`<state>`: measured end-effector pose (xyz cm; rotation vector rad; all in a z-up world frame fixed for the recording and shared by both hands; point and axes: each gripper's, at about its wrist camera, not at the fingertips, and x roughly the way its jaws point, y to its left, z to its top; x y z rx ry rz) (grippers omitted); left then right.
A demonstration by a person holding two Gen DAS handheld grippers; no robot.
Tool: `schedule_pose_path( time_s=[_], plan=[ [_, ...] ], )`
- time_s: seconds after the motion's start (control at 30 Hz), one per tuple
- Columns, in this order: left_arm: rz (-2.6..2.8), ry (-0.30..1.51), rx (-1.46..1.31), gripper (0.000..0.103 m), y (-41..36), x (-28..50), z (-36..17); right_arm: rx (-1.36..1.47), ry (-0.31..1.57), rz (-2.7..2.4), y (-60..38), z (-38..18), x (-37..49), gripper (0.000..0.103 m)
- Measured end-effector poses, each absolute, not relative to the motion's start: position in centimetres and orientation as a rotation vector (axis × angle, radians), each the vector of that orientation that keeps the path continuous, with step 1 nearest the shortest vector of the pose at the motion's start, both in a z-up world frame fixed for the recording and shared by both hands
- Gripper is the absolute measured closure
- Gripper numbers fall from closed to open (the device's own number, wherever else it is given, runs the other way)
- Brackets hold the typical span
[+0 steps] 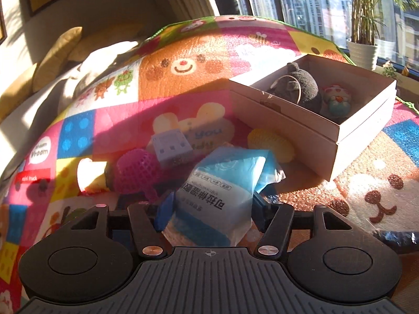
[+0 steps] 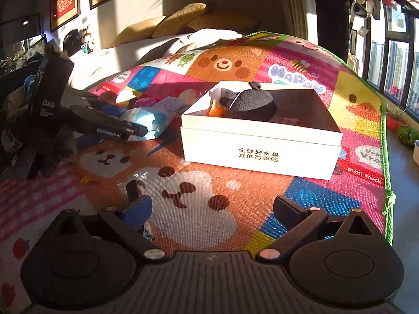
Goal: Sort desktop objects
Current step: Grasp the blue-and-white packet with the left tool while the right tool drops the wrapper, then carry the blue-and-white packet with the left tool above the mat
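Blue and white plastic, the tissue pack [image 1: 220,191] stands between the fingers of the left tongs [image 1: 209,209], which are closed on its lower part; its long axis runs away from the camera, tilted a little to the right. The white cardboard box [image 1: 309,128] lies ahead and to the right of those tongs, near but not touching the pack, already holding a dark grey plush toy [image 1: 301,86] and a small painted figure [image 1: 337,99]. So the coming move, as I judge it, is a lift and a carry forward and rightward over the box's near wall. Still loose just beyond the pack are a pink mesh ball [image 1: 136,172], a pale lilac socket cube [image 1: 171,147] and a yellow foam net [image 1: 271,144]. The right tongs [image 2: 212,209] hang open and empty over the mat, with the box straight ahead; a small clear-wrapped dark item [image 2: 136,188] lies by their left finger. Everything rests on a bright cartoon-bear play mat [image 2: 204,198] spread on the floor, in low sunlight, with a sofa and cushions [image 2: 180,18] behind and windows to the right.
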<state>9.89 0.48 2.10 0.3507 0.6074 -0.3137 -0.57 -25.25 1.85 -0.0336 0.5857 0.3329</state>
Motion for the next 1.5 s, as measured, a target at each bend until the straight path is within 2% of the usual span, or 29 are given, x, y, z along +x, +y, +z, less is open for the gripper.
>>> schedule_pose_path(
  time_s=[0.17, 0.23, 0.3, 0.43, 0.63, 0.83, 1.03, 1.13, 1.37, 1.5],
  plan=[
    [-0.383, 0.666, 0.216, 0.036, 0.7, 4.1, 2.4, 0.147, 0.532, 0.114, -30.9, 2.6, 4.2, 0.0],
    [-0.437, 0.685, 0.146, 0.026, 0.7, 2.2, 2.6, 0.259, 0.531, 0.064, -33.0, 2.3, 6.6, 0.0],
    [-0.46, 0.677, 0.106, 0.004, 0.9, 1.0, 2.8, 0.32, 0.542, 0.054, -33.8, 1.9, 8.8, 0.0],
    [-0.403, 0.63, 0.098, 0.002, 1.5, 0.2, 3.4, 0.341, 0.578, 0.087, -32.1, 1.5, 11.8, 0.0],
    [-0.361, 0.665, 0.054, 0.0, 3.0, 1.1, 2.5, 0.291, 0.587, 0.217, -28.4, 2.5, 11.6, 0.0],
    [-0.297, 0.669, 0.018, 0.0, 3.8, 1.6, 1.7, -0.006, 0.611, 0.367, -24.0, 3.4, 4.9, 0.0],
    [-0.289, 0.661, -0.025, 0.0, 3.4, 1.8, 1.4, -0.287, 0.654, 0.493, -19.4, 1.3, -0.7, 0.0],
    [-0.314, 0.645, -0.031, 0.0, 3.4, 1.5, 1.9, -0.411, 0.6, 0.434, -19.0, 0.5, -1.3, 0.0],
    [-0.317, 0.592, -0.093, 0.0, 4.3, 1.2, 2.8, -0.038, 0.637, 0.336, -24.4, 2.6, 5.3, 0.0],
    [-0.318, 0.583, -0.076, 0.0, 4.2, 1.3, 2.9, 0.079, 0.687, 0.382, -25.4, 2.5, 7.7, 0.0]
  ],
)
